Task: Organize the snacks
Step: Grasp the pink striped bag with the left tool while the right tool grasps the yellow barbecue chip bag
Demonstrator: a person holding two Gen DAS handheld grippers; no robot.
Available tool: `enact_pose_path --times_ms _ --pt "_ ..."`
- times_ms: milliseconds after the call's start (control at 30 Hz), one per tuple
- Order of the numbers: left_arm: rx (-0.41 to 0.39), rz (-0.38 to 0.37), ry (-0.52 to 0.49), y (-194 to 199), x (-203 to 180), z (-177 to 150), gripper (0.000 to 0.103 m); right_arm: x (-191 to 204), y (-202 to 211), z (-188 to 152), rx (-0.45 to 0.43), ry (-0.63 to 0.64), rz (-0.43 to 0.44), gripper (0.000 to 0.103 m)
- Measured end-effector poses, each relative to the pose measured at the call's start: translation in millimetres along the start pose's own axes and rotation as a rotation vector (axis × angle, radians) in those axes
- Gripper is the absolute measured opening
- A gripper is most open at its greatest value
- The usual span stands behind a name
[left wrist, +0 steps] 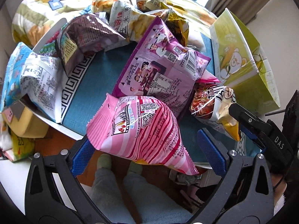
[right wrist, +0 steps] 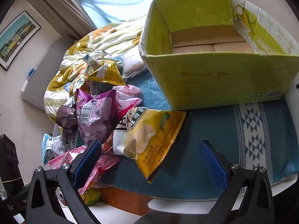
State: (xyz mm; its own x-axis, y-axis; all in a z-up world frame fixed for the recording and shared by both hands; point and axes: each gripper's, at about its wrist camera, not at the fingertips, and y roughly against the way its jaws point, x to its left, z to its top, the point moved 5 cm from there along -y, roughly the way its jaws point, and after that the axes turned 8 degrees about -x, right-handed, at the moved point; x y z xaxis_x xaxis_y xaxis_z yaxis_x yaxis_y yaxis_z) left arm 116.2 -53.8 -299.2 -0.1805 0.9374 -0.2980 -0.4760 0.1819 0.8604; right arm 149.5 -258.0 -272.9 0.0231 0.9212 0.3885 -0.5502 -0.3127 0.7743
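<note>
The left claw (left wrist: 147, 153) gapes wide around a pink striped bag (left wrist: 142, 130) at the near tabletop edge. The right claw (right wrist: 151, 160), also wide, straddles a yellow chip bag (right wrist: 149, 140). Beyond it stands an open green box (right wrist: 220, 82), right of the heaped snacks (right wrist: 97, 112).

Two grippers: the left gripper (left wrist: 147, 153) and the right gripper (right wrist: 150, 160). One green cardboard box (right wrist: 224, 82). On the surface (right wrist: 196, 160), snack bags: one pink striped bag (left wrist: 142, 128), one purple bag (left wrist: 160, 71), one yellow barbecue chip bag (right wrist: 149, 138), one brown bag (left wrist: 87, 35), one blue-and-white bag (left wrist: 31, 82); the far heap cannot be counted.
</note>
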Motion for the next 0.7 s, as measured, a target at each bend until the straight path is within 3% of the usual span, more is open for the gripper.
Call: enact_pose_path --times_ms 200,300,600,700 --pt "0.028 0.015 0.001 -21 0 -4 0.085 -11 -31 -2 0.056 -0.047 0.032 0.103" --pt "0.046 -0.003 0.018 -27 4 -7 0.072 -13 -41 -3 0.071 -0.068 0.055 0.103" --pt "0.035 -0.018 0.0 -25 4 -8 0.065 -11 -52 4 0.057 -0.067 0.113 0.103" --pt "0.032 -0.018 -0.014 -24 4 -8 0.065 -12 -53 3 0.059 -0.062 0.118 0.093"
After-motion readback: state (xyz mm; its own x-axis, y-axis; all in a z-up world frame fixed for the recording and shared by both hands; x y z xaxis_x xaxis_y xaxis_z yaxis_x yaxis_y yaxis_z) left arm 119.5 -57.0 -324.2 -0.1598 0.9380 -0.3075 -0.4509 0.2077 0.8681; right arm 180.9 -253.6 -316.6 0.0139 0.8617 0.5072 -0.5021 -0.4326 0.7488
